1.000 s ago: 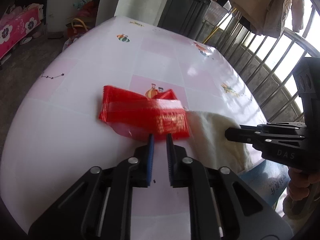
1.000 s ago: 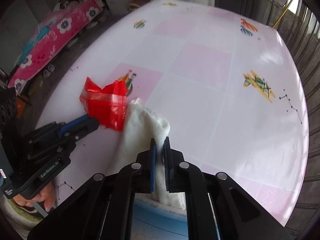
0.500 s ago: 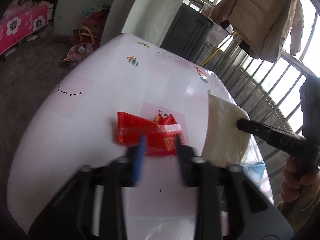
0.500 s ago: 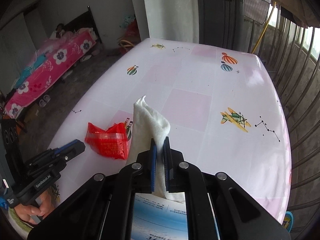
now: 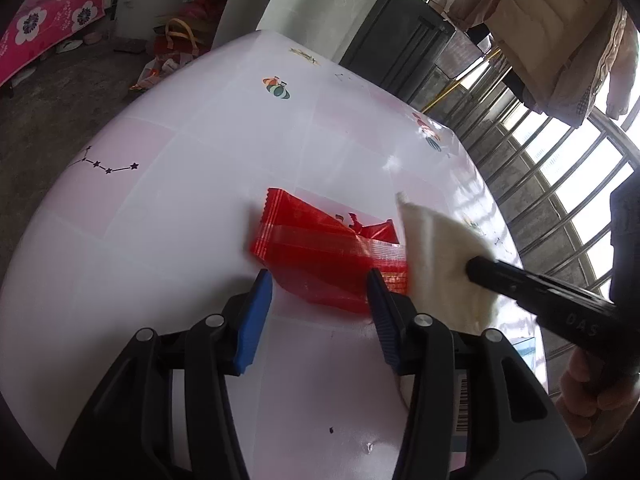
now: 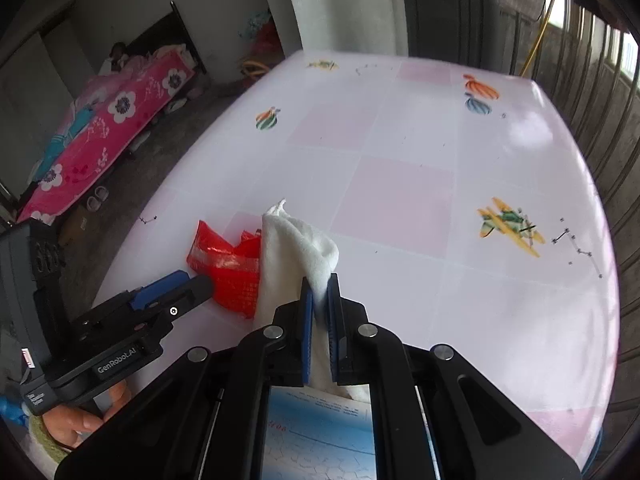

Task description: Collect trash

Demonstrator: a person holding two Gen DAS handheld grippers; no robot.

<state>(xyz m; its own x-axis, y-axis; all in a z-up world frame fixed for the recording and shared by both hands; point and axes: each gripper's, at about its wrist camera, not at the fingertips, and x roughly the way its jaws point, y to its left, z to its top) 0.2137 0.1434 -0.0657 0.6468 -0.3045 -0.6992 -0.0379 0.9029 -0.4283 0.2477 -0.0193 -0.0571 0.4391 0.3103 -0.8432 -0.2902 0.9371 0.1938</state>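
Left gripper (image 5: 320, 292): jaws spread wide, blue pads either side of the near edge of the red wrapper (image 5: 328, 256). Can't tell if the pads touch it; nothing pinched. From the right wrist view the left gripper (image 6: 192, 280) comes in from the left, its tip at the wrapper (image 6: 230, 268).

Right gripper (image 6: 320, 304): jaws pressed together on a white tissue (image 6: 298, 252), pinching it. Tissue stands up out of the jaws, peak pointing away from the camera. From the left wrist view the right gripper (image 5: 476, 268) enters from the right with the tissue (image 5: 436, 256) at its tip, just beside the wrapper's right end, overlapping it in view.

Wrapper: crumpled, lying flat on the table (image 5: 160, 208), near the front edge, between the two tools.

Table: white and pink checked cover with small printed motifs. A blue-printed pack (image 6: 320, 432) sits under the right gripper at the near edge.

Beyond: pink floral bed (image 6: 104, 136) on the left, jacket (image 5: 556, 36) hanging over window bars on the right.
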